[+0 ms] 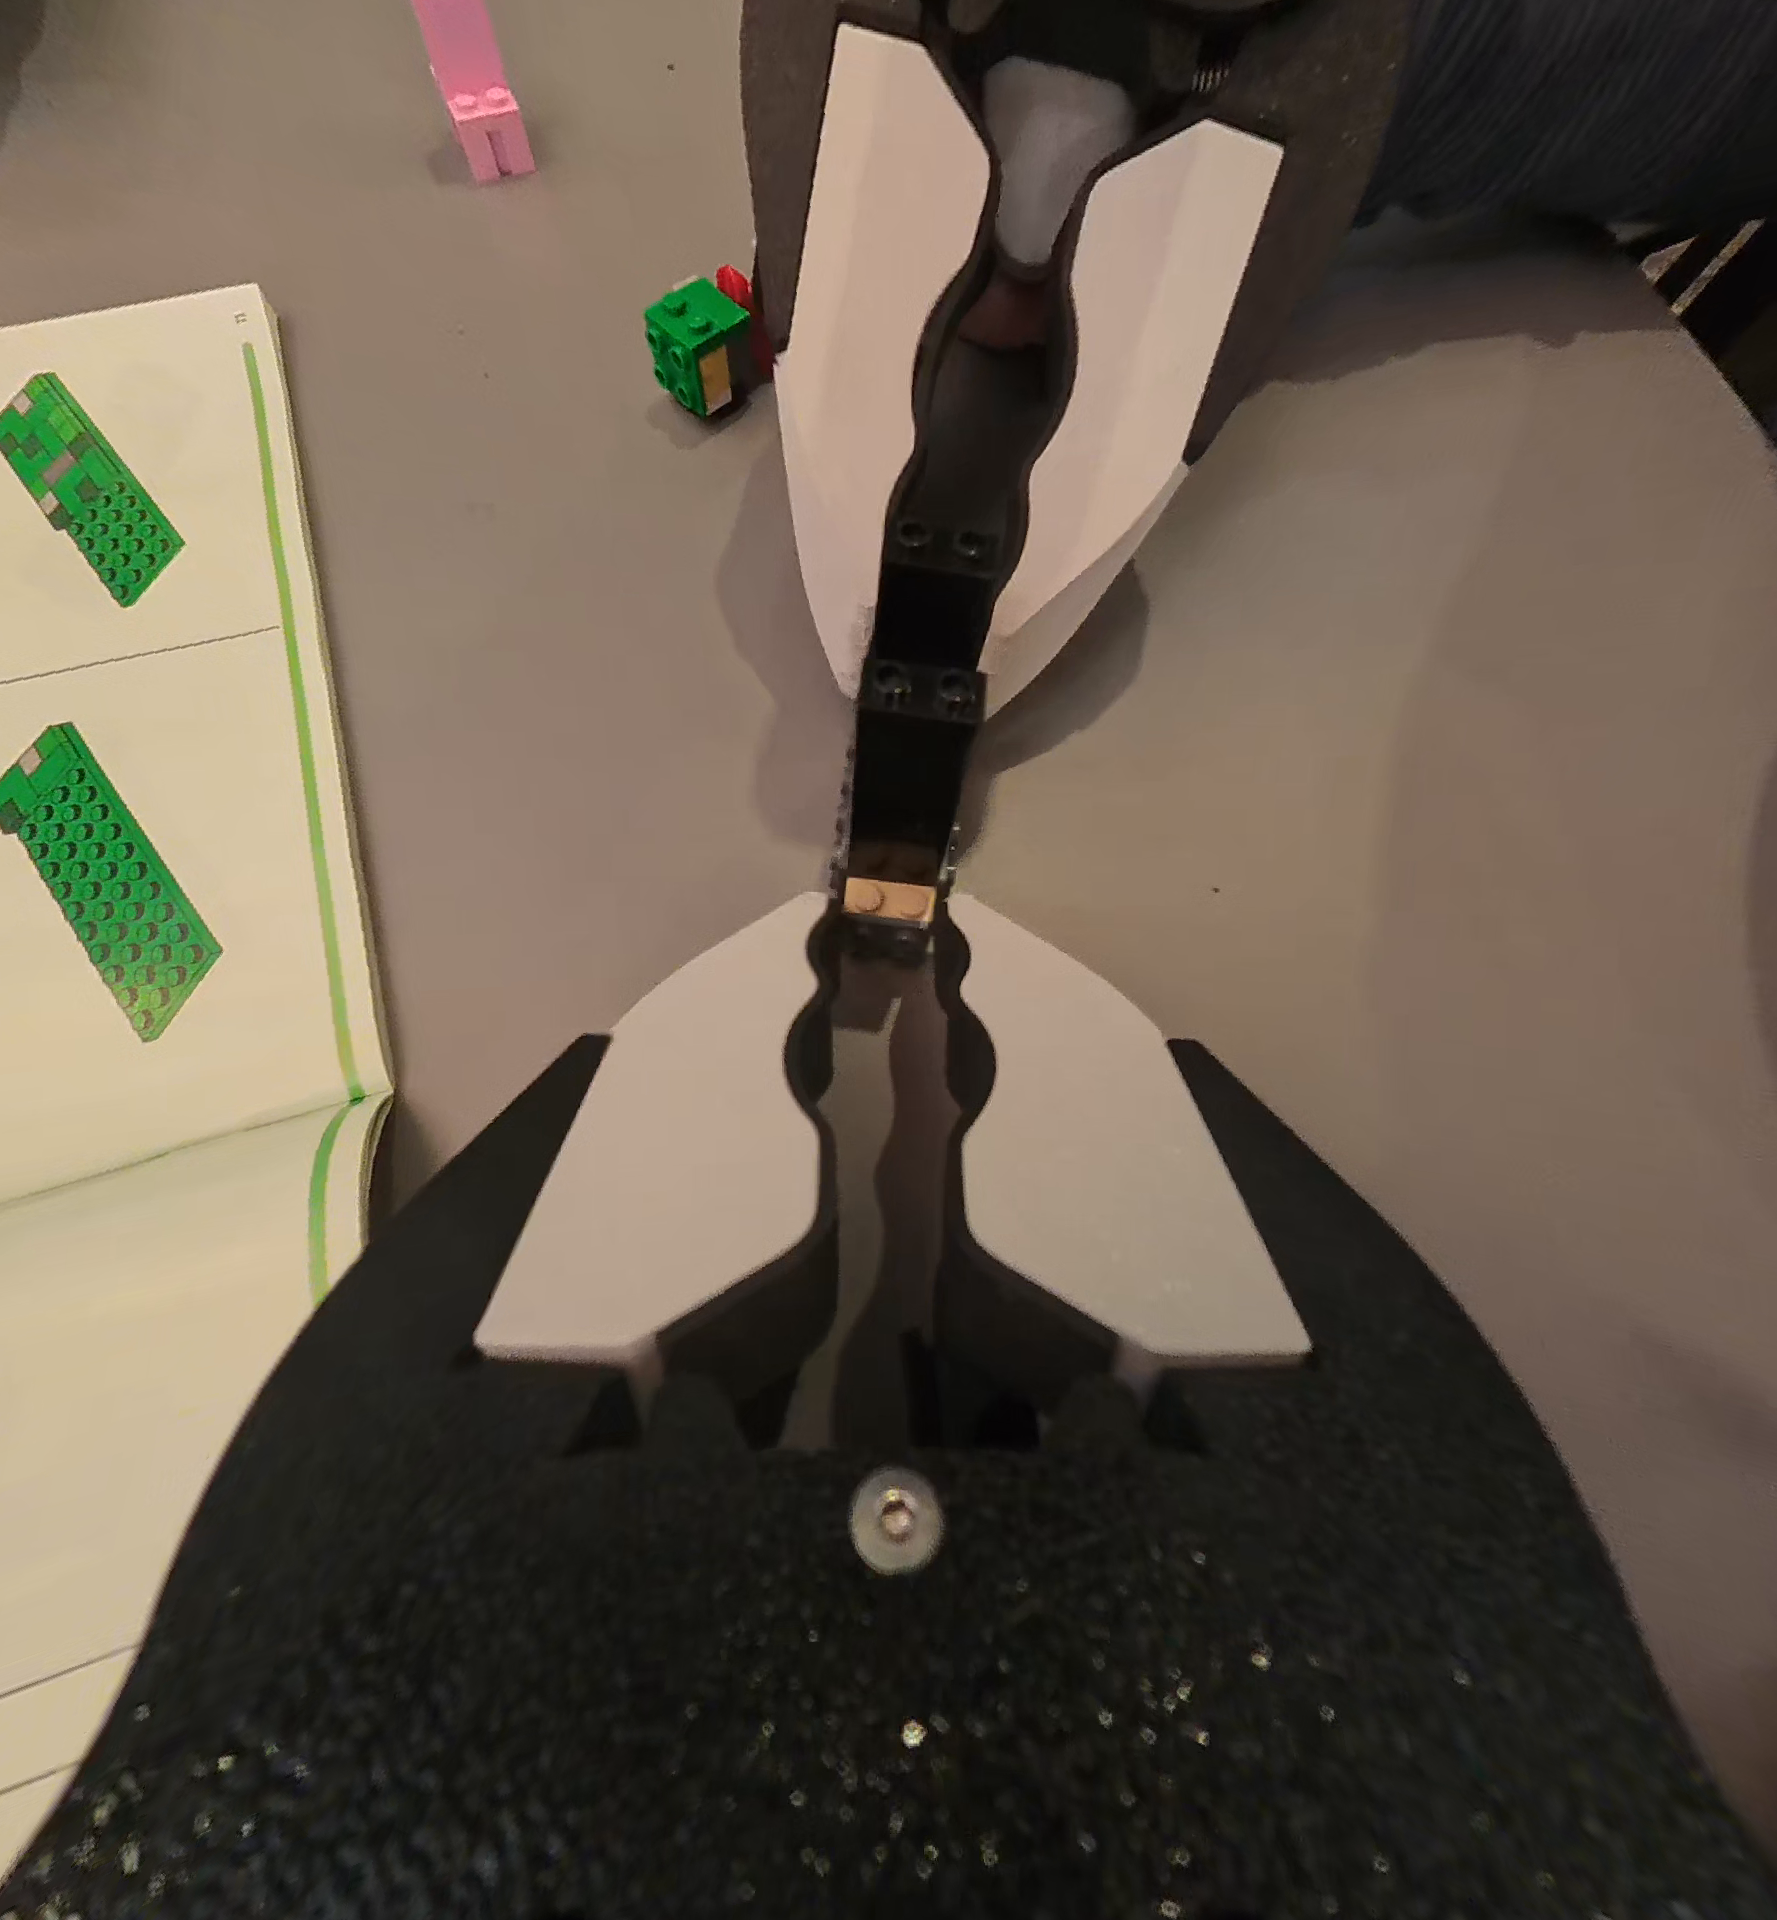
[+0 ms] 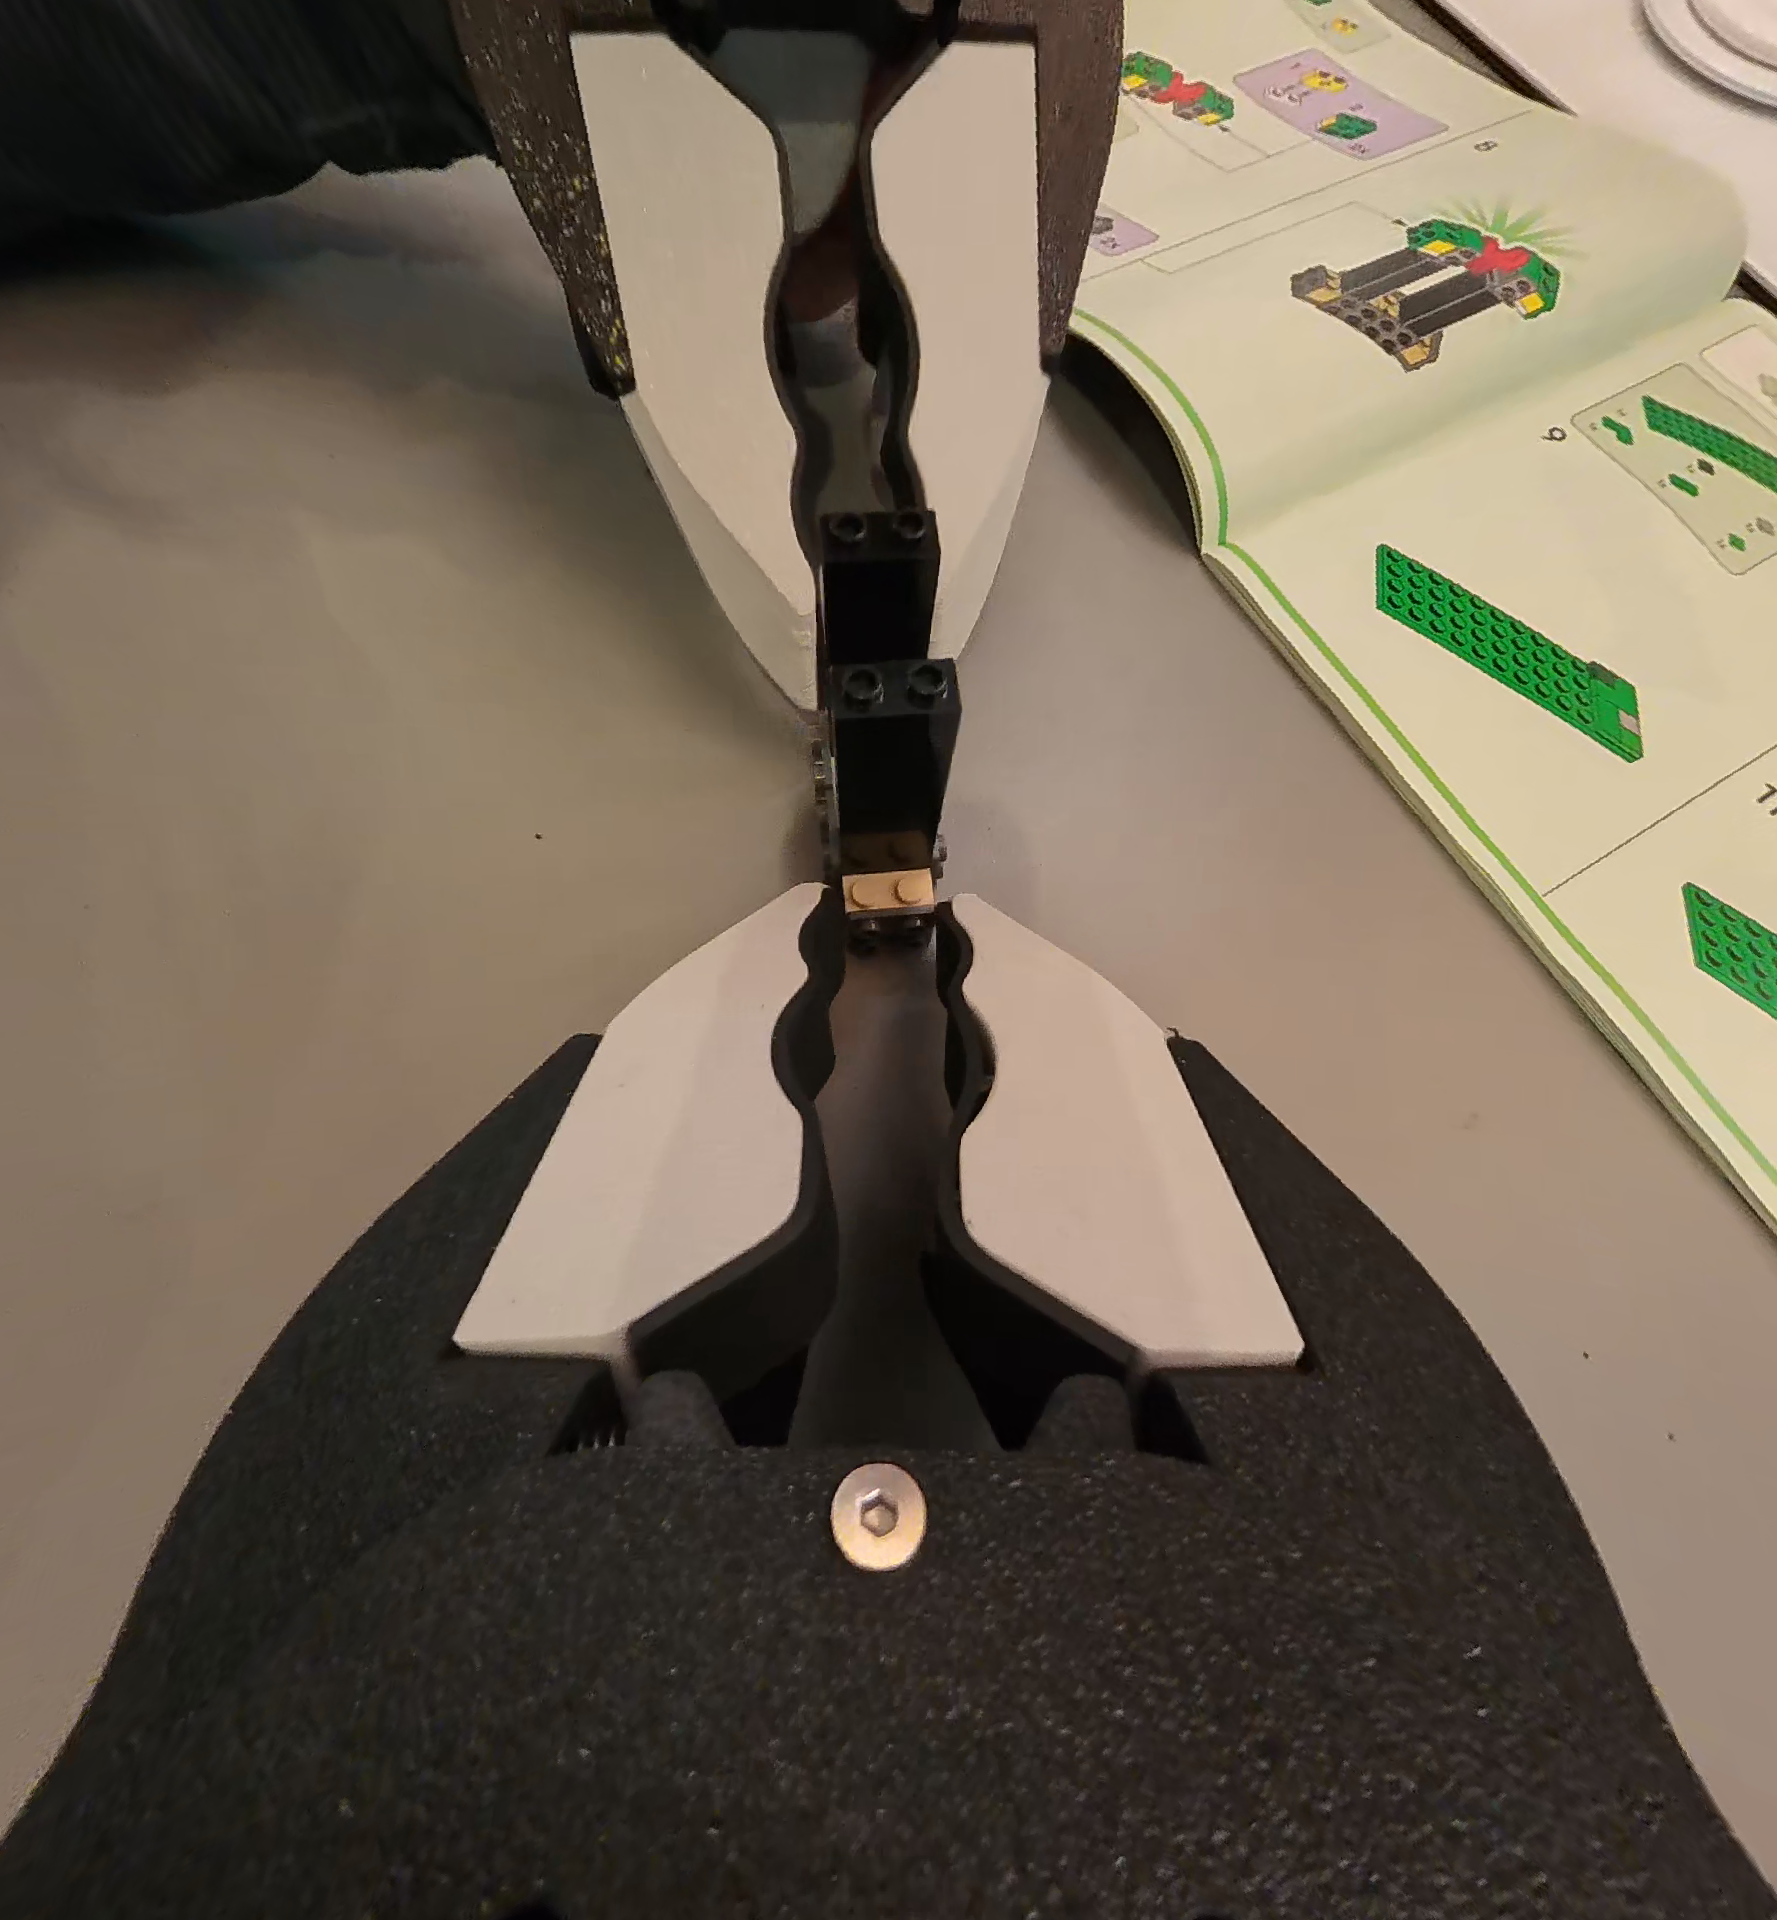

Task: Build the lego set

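Above the grey bench (image 1: pixel 510 644), left hand-held gripper (image 1: pixel 889 920) and right hand-held gripper (image 2: pixel 889 904) each clamp an end of the black lego assembly (image 1: pixel 920 748), seemingly aloft. Instruction booklet (image 1: pixel 136 727) bears printed numerals.

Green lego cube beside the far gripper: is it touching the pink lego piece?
Apart. The left wrist view shows the green lego cube and pink lego piece separated by bare grey table.

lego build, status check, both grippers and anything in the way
Left gripper and right gripper both shut on opposite ends of the black brick lego assembly with tan plates. Held above grey table. Nothing in the way.
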{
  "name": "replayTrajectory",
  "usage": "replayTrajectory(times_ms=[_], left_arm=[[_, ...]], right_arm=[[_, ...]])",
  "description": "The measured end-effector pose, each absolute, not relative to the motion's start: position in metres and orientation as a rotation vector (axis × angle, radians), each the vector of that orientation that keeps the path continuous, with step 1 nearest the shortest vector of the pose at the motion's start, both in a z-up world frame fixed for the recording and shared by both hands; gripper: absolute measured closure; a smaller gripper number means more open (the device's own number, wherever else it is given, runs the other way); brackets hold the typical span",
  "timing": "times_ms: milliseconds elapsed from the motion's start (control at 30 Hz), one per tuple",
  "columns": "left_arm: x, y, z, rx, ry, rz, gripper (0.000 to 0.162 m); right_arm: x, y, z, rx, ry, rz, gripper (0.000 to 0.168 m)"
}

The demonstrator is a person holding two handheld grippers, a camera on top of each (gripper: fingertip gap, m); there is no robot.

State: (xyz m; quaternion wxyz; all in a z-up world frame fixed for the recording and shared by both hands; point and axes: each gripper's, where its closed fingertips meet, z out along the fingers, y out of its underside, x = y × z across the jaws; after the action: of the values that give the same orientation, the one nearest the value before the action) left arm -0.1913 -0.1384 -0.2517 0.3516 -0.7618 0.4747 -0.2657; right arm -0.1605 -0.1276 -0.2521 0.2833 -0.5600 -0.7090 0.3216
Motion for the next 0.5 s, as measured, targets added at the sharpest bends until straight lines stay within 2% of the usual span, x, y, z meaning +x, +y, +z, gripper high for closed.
replayTrajectory(times_ms=[500], left_arm=[[-0.1918, -0.1387, -0.2531, -2.053, 1.268, -0.661, 0.147]], right_arm=[[-0.1600, -0.1278, -0.2530, -1.522, -1.948, 0.867, 0.152]])
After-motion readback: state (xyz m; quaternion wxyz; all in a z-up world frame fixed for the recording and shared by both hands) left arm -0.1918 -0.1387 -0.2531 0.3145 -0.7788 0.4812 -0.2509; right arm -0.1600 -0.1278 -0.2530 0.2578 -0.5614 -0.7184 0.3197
